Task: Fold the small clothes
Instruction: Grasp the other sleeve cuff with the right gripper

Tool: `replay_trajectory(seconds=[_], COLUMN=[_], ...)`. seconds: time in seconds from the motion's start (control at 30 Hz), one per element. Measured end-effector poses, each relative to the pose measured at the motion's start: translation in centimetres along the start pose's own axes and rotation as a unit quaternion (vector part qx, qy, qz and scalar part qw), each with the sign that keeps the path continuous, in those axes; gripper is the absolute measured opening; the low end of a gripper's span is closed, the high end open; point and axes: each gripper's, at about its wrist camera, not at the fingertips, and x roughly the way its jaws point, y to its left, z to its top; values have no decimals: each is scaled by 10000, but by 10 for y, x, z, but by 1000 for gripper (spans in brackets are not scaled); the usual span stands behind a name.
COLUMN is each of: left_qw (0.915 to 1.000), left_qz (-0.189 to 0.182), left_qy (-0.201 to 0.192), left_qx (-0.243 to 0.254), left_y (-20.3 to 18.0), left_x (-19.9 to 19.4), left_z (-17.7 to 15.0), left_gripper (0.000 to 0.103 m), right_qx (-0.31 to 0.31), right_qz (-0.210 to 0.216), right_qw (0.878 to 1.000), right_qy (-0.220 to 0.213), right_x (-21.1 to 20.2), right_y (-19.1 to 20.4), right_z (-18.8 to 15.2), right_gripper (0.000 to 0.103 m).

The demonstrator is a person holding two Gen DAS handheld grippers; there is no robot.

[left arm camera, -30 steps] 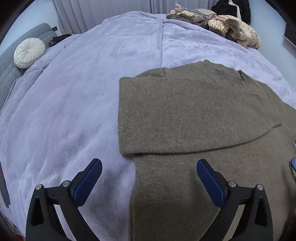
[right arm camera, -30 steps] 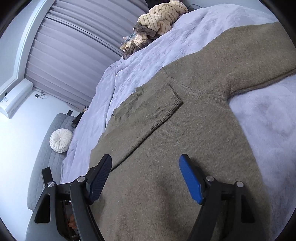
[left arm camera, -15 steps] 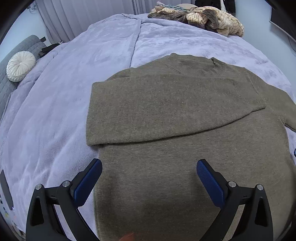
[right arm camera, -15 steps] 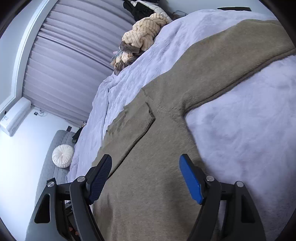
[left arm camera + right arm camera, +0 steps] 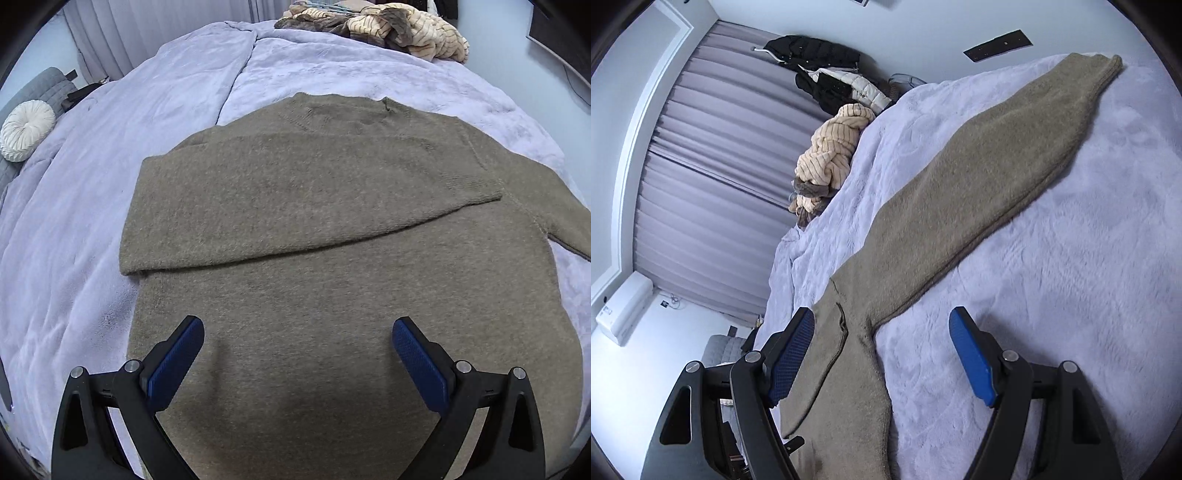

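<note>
An olive-brown knit sweater (image 5: 332,240) lies flat on the lavender bed cover (image 5: 110,147). Its left sleeve (image 5: 295,199) is folded across the chest, cuff toward the right. My left gripper (image 5: 297,332) is open and empty above the sweater's lower body. In the right wrist view the sweater's other sleeve (image 5: 990,177) stretches straight out over the cover (image 5: 1071,277) to its cuff at the far edge. My right gripper (image 5: 882,325) is open and empty, over the spot where that sleeve joins the body.
A pile of striped cream and brown clothes (image 5: 388,26) lies at the far end of the bed; it also shows in the right wrist view (image 5: 831,155). A round white cushion (image 5: 26,129) sits on a grey sofa at left. Dark coats (image 5: 820,66) hang by the curtain.
My left gripper has shifted right, from the sweater's left edge to over its middle. My right gripper has swung right, off the body, bringing the outstretched sleeve fully into view. Both stayed open.
</note>
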Motion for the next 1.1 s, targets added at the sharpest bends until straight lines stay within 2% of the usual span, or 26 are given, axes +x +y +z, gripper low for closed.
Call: replay_trajectory(seconds=[0.3,0.53,0.7,0.77,0.87,0.93,1.0,1.1], left_qw=[9993,9988,9974,9969,9961,9959,9961,9962], left_qz=[-172,-319,-503,-569,-586,-599,-625,-666], left_qy=[-230,-275,-318,-326,-374,-349,-299,-246], left_qx=[220,264,404,441,542,582,542,499], left_y=[-35,-62,-86,-92,-97,-97,-96,-97], left_x=[-10,-12,-16,-17,-20,-18,-16,-13], left_z=[21,25,27,28,27,26,25,26], left_gripper=[102,102,102,102,102,102,102,102], right_qx=[265,650,699,953,1431,1455,1437,1688], right_qz=[-34,-31,-103,-424,-707,-917,-1005,-800], right_qw=[9992,9975,9974,9941,9839,9789,9776,9769], right_qy=[-312,-268,-158,-307,-800,-1105,-1167,-1042], right_x=[-17,-23,-4,-5,-24,-39,-44,-35], right_y=[-14,-40,-40,-46,-57,-62,-68,-80], right_z=[37,42,55,60,61,61,65,74], right_gripper=[79,79,79,79,79,79,79,79])
